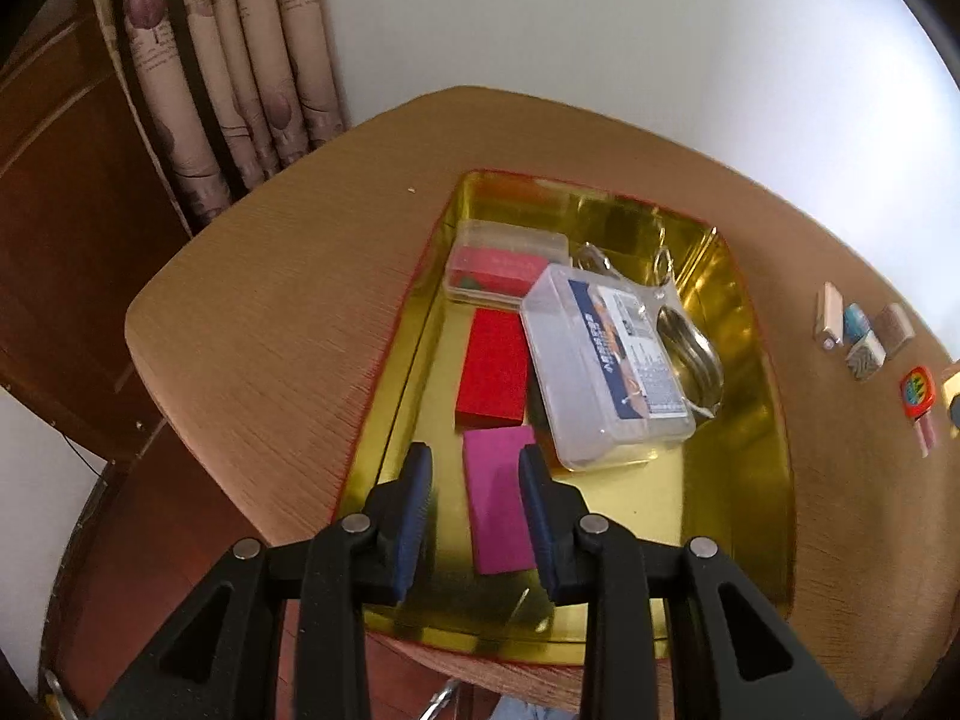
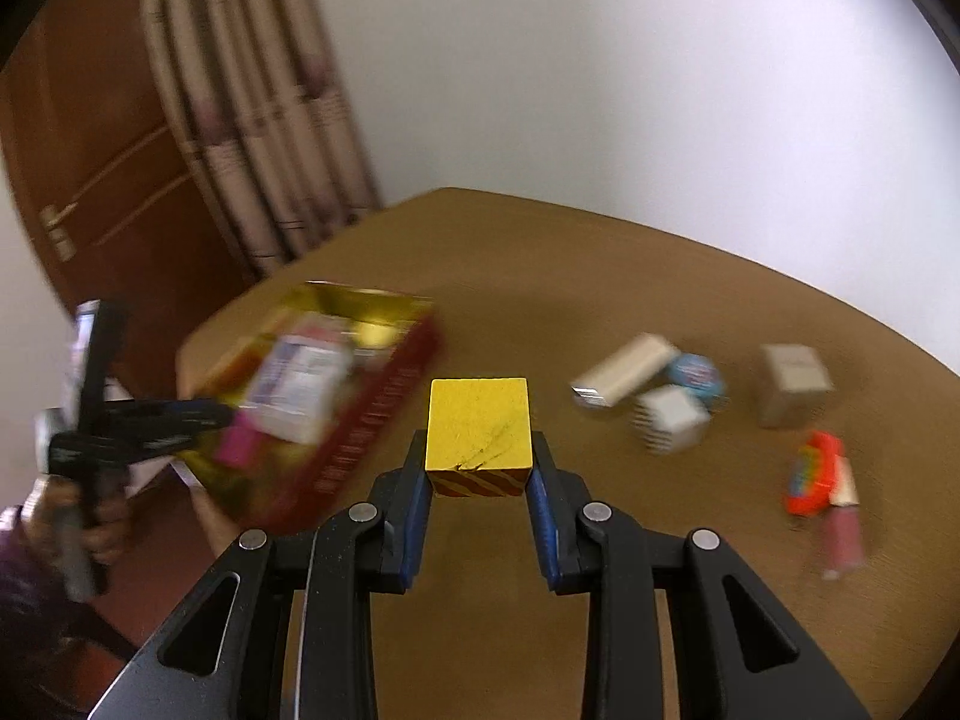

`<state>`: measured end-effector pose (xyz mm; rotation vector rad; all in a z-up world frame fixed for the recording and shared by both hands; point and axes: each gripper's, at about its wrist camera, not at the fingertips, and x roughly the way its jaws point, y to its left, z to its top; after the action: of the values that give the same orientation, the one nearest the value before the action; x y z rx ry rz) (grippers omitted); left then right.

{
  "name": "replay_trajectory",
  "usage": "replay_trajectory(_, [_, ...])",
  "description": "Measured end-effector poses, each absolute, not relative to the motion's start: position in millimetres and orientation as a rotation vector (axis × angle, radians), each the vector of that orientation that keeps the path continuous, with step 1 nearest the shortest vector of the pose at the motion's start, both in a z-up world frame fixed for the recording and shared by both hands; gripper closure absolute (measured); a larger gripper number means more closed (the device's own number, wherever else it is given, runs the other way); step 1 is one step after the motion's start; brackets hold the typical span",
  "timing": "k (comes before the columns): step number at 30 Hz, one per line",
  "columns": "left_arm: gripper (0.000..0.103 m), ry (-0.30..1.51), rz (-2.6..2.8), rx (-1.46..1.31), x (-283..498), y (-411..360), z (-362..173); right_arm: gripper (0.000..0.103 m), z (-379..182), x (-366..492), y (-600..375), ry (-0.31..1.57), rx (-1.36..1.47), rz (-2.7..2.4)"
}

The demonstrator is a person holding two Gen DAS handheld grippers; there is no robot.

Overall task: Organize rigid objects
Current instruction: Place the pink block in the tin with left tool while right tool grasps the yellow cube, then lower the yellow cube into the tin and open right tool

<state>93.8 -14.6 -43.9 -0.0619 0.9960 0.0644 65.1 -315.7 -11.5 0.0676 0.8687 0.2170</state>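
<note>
The yellow cube (image 2: 479,423), with red-and-yellow stripes on its near face, sits between the blue pads of the right gripper (image 2: 480,483), which pinch it on two opposite sides; it is lifted above the bare middle of the table (image 2: 540,252), probably so that it can go into the gold tray (image 1: 744,324) with the other rigid things. This tray, red on its outer wall, stands near the left edge of the table and its near end reaches the near edge. Inside it lie a magenta block (image 1: 501,498) near the front, a red block (image 1: 493,375) just behind it, a clear plastic case with a printed label (image 1: 606,360) laid partly over the red block, a second clear box (image 1: 507,261) toward the far wall, and metal spoons (image 1: 690,348) beside the case. The left gripper (image 1: 474,516) hovers over the front of the tray with its fingers closed as far as they go and gripping nothing; the magenta block only shows in the gap below them. Toward the right edge of the table several small boxes and erasers (image 2: 660,396) and an orange toy (image 2: 813,471) wait unsorted, well apart from the tray. A person's hand (image 2: 96,516) holds the left gripper's handle.
</note>
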Motion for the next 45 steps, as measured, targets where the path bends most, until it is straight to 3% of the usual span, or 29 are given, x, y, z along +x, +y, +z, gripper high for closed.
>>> replay_trajectory(12, [0.068, 0.726, 0.085, -0.037, 28, -6, 2, 0.075, -42, 98, -189, 0.967, -0.012, 0.432])
replay_trajectory(26, [0.068, 0.722, 0.031, -0.042, 26, 0, -1, 0.074, -91, 108, -153, 1.077, -0.117, 0.375])
replay_trajectory(30, [0.068, 0.735, 0.027, -0.045, 28, -1, -4, 0.066, -87, 107, -151, 1.044, -0.112, 0.369])
replay_trajectory(34, [0.068, 0.729, 0.012, -0.029, 26, -6, -4, 0.062, -58, 84, -184, 0.907, -0.078, 0.298])
replay_trajectory(36, [0.068, 0.723, -0.026, -0.02, 24, -12, -3, 0.049, -49, 65, -216, 0.842, -0.088, 0.201])
replay_trajectory(39, [0.068, 0.746, -0.132, -0.014, 22, -26, -6, 0.037, -50, 31, -277, 0.791, -0.146, -0.003])
replay_trajectory(45, [0.068, 0.837, -0.385, 0.021, 20, -84, -10, 0.037, -74, -22, -416, 0.901, -0.158, -0.376])
